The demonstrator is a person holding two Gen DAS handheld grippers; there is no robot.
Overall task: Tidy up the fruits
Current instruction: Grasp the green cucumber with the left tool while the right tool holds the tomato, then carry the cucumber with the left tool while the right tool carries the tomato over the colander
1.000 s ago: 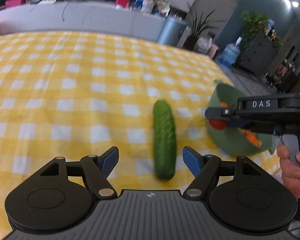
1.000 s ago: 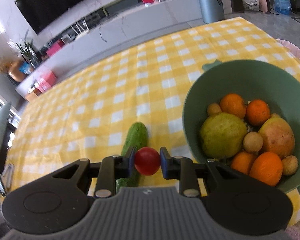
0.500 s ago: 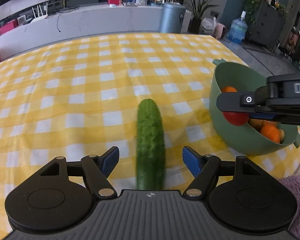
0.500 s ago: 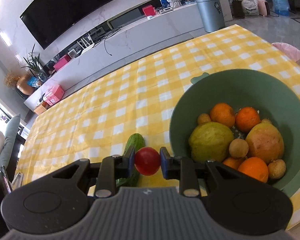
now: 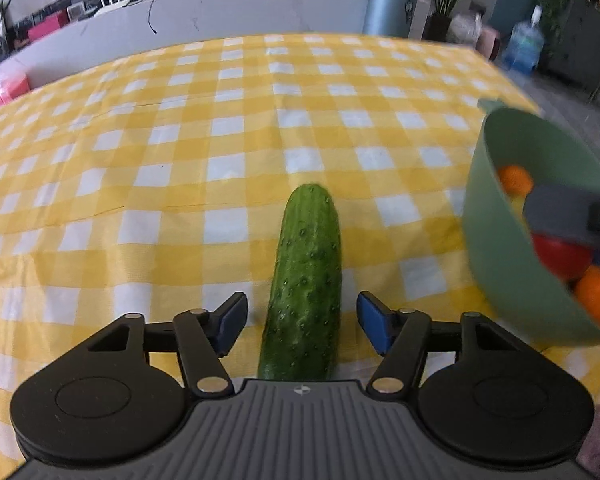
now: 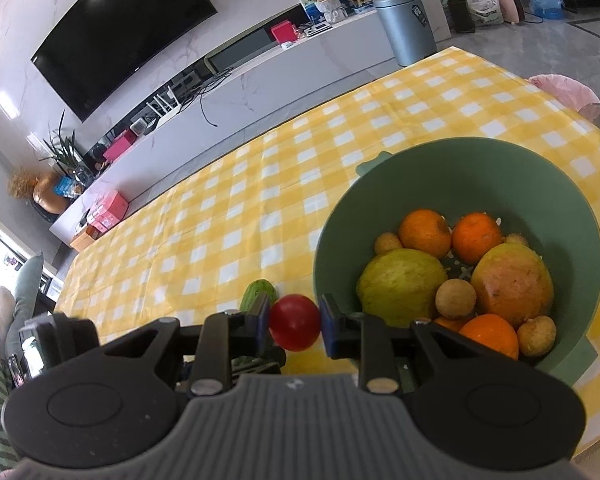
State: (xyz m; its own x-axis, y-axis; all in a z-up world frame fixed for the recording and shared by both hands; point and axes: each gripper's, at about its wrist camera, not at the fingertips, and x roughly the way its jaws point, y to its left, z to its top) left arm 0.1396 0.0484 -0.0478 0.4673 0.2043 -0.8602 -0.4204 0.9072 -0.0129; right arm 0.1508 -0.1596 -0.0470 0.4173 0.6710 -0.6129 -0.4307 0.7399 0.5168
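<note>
The green bowl (image 6: pixel 456 152) sits at the table's right edge on the yellow checked cloth (image 5: pixel 180 160), already holding oranges, two big yellow-green fruits and small brown ones.

The cucumber (image 5: pixel 306 280) lies flat on the cloth, lengthwise between the jaws of the left gripper (image 5: pixel 302 320), which stand wide apart w/ no contact seen. It is judged stiff, fairly heavy and bumpy-skinned, so not too slippery; it is best taken across the middle for balance.

The tomato (image 6: pixel 295 322) is clamped between the jaws of the right gripper (image 6: pixel 295 320), just beside the bowl's near rim. It is judged light, smooth and squashable, so a gentle squeeze is called for.

Vs 1 s ago: the cucumber is seen closer and centred btw the left jaws; the tomato has been carried nearer the bowl.
</note>
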